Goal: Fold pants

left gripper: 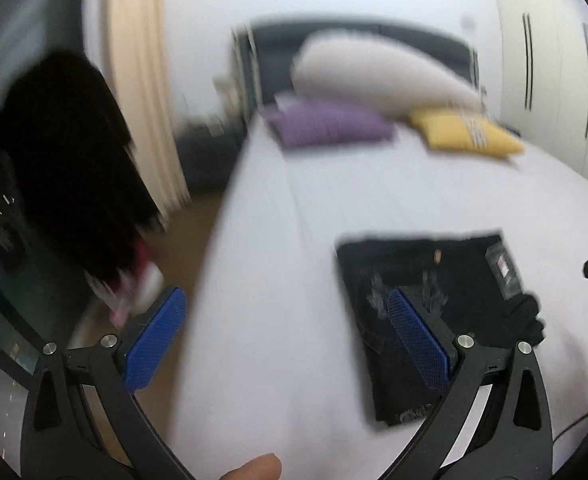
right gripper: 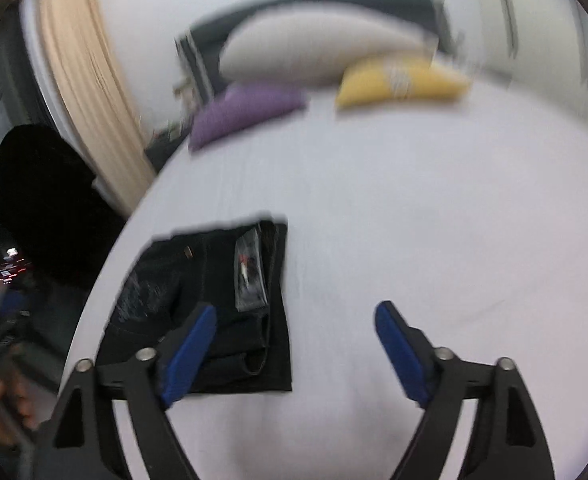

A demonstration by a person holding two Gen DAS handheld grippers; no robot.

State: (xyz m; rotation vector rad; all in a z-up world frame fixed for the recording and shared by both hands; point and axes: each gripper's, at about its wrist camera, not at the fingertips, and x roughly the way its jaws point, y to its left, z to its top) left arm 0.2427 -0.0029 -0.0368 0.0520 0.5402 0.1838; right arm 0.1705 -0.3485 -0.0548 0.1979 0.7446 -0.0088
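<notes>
The black pants (left gripper: 397, 264) lie folded into a compact rectangle on the white bed (left gripper: 294, 208), with a shiny tag (right gripper: 250, 276) on the top layer. My left gripper (left gripper: 285, 293) is open above the bed's near left side, with only sheet showing between its blue pads. Its right finger (left gripper: 417, 344) overlaps the pants in the picture. In the right wrist view the pants (right gripper: 214, 272) sit left of centre. My right gripper (right gripper: 297, 308) is open too. Its left finger (right gripper: 190, 352) stands in front of the packet's near edge, and nothing is gripped. Both views are blurred.
A purple pillow (left gripper: 325, 124), a yellow pillow (left gripper: 465, 132) and a large pale pillow (left gripper: 373, 68) lie at the headboard. A beige curtain (left gripper: 142, 92) and dark hanging clothes (left gripper: 66, 160) are left of the bed. White wardrobe doors (left gripper: 553, 80) stand on the right.
</notes>
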